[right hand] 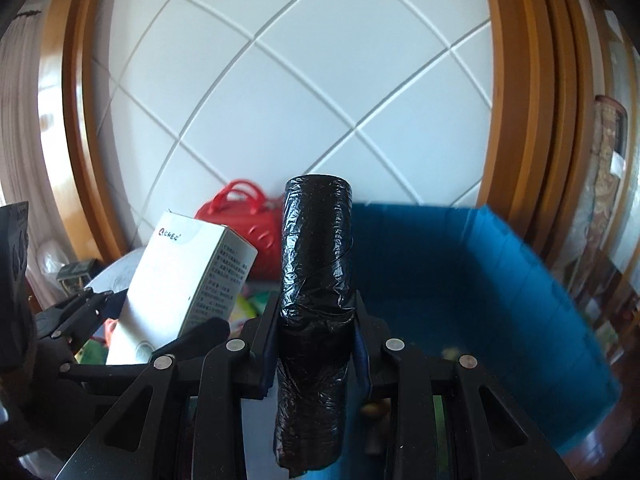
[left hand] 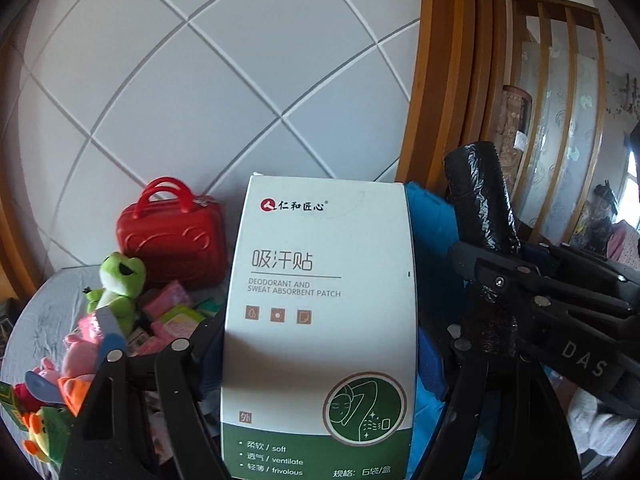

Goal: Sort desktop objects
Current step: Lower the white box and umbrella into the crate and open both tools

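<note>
left gripper: matte black plastic, two flat angular arms w/ triangular cut-outs, round silver screw heads at pivots.
left fingers: black, thin, blue strip on inner side.
right gripper: same build, black linkage bars, elongated cut-outs per arm, silver screws in pairs each side.
right fingers: black, slab-like, dark blue pads on inner faces.
markings: white letters "DAS" on right gripper's side bar, seen in left wrist view; rest of word cut off.
screws: round, flat, silver-grey.
skin/sleeves: can't tell.
</note>
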